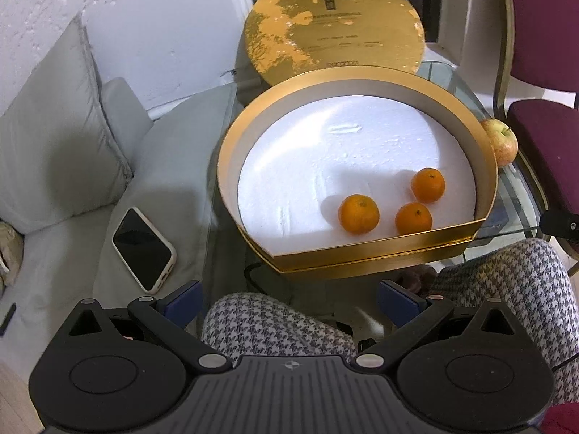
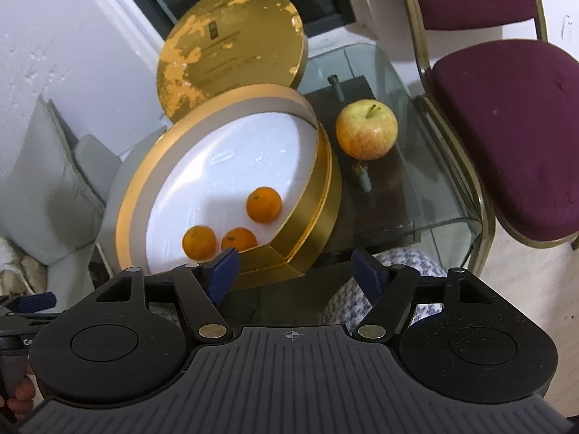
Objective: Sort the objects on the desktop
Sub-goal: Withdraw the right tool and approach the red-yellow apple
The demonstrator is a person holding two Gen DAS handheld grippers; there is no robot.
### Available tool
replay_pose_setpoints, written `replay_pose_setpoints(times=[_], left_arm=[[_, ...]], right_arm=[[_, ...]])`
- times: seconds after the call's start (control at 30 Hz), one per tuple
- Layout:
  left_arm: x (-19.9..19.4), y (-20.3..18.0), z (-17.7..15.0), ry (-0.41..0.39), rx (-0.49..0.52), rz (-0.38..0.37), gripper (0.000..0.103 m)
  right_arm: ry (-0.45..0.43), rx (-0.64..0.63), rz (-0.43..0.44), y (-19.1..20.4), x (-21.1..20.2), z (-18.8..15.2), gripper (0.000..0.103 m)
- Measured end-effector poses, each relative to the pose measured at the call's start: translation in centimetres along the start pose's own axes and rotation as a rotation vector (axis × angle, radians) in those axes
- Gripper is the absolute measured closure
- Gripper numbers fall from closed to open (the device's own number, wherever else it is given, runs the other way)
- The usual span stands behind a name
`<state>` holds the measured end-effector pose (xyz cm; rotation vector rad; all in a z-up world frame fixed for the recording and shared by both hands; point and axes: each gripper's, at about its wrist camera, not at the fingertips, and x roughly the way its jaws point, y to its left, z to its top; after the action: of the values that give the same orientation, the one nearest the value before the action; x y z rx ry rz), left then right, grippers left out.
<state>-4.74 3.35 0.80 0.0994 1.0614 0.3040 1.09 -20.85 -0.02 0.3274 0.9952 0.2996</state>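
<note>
Right tongs (image 2: pixel 295 271) gape, apple (image 2: pixel 366 129) well beyond.

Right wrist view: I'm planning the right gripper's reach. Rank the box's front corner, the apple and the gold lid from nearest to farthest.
1. Box's front corner, just ahead of the open right gripper.
2. Apple, outside the box, ahead-right on the glass table.
3. Gold lid, upright behind the box.

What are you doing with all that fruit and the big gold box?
A person is sorting fruit with a gripper in each hand. Three oranges already sit in the gold box, whose lid leans up behind it. The apple is outside the box, on the glass table. The left gripper and right gripper are both open and hold nothing.
</note>
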Motion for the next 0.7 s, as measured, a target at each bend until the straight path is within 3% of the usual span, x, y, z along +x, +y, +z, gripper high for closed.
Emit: replay_pose_setpoints(times=[0.37, 0.7], left_arm=[[-0.1, -2.9, 2.2, -0.02, 0.093, 0.007, 0.001], [2.4, -2.9, 5.0, -0.003, 0.091, 0.003, 0.001]], right_arm=[[-0.015, 0.119, 0.027, -3.0, 0.4, 0.4, 0.02], [-0.062, 0.26, 0.003, -5.8, 3.6, 5.1, 0.019]])
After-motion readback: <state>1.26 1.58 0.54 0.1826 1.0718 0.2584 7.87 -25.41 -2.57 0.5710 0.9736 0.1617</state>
